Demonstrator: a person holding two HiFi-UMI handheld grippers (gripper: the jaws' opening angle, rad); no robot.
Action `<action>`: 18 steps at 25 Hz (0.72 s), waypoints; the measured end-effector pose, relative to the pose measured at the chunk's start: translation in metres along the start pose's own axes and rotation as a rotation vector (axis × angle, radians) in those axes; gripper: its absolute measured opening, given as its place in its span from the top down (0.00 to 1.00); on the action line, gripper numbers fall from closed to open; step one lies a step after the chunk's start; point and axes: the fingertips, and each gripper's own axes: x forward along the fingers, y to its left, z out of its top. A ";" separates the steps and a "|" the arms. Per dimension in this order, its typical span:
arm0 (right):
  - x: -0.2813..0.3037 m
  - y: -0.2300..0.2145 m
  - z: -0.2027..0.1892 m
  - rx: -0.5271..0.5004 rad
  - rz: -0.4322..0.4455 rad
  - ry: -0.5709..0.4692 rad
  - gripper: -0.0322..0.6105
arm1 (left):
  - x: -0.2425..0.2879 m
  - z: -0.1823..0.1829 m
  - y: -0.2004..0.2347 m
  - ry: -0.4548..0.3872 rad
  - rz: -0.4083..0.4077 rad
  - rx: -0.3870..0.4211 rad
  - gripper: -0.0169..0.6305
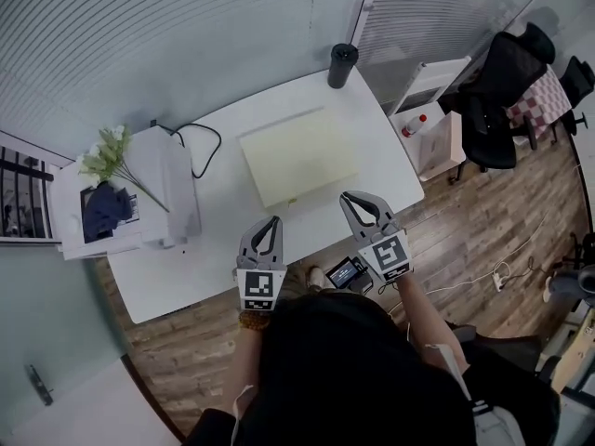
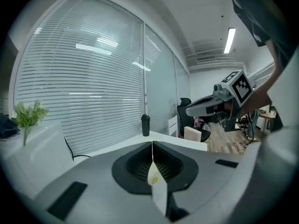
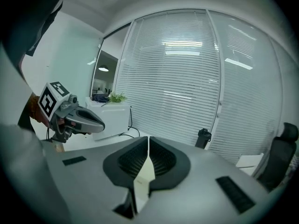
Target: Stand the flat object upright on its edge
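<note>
Dark clothing of the person fills the bottom of the head view, with both arms reaching forward over the near edge of the white table [image 1: 181,282]. Just ahead, the left gripper [image 1: 274,221] has its jaws pressed together with nothing between them, and its own view shows them meeting in a thin line [image 2: 152,144]. Beside it, the right gripper [image 1: 347,197] is likewise closed and empty, its pads meeting along one seam [image 3: 148,139]. Each gripper sees the other off to its side: the right one [image 2: 196,107] from the left gripper view, the left one [image 3: 96,122] from the right gripper view. Between the two hands, lower down, sits one small device with a lit screen [image 1: 349,272]. One flat object [image 1: 299,154], a pale yellow-green board, lies flat on the table just beyond both sets of tips, which point at its near edge with open table between and neither touching it. To its left stand one white box [image 1: 172,189] with a bunch of flowers [image 1: 110,151] and a looping black cable [image 1: 203,142]. At the far corner stands one black bottle [image 1: 342,65]. Right of the table are a low white cabinet [image 1: 437,142] bearing one red-capped bottle [image 1: 414,125], and two dark office chairs [image 1: 493,100] on the wooden floor [image 1: 474,240]
</note>
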 end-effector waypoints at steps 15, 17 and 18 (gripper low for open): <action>0.036 -0.023 -0.007 -0.055 -0.094 0.126 0.94 | 0.052 -0.055 0.028 0.118 -0.168 0.142 0.96; 0.038 -0.028 -0.015 -0.044 -0.106 0.132 0.94 | 0.054 -0.066 0.031 0.146 -0.178 0.165 0.96; 0.039 -0.032 -0.020 -0.035 -0.111 0.136 0.94 | 0.056 -0.073 0.033 0.161 -0.181 0.176 0.95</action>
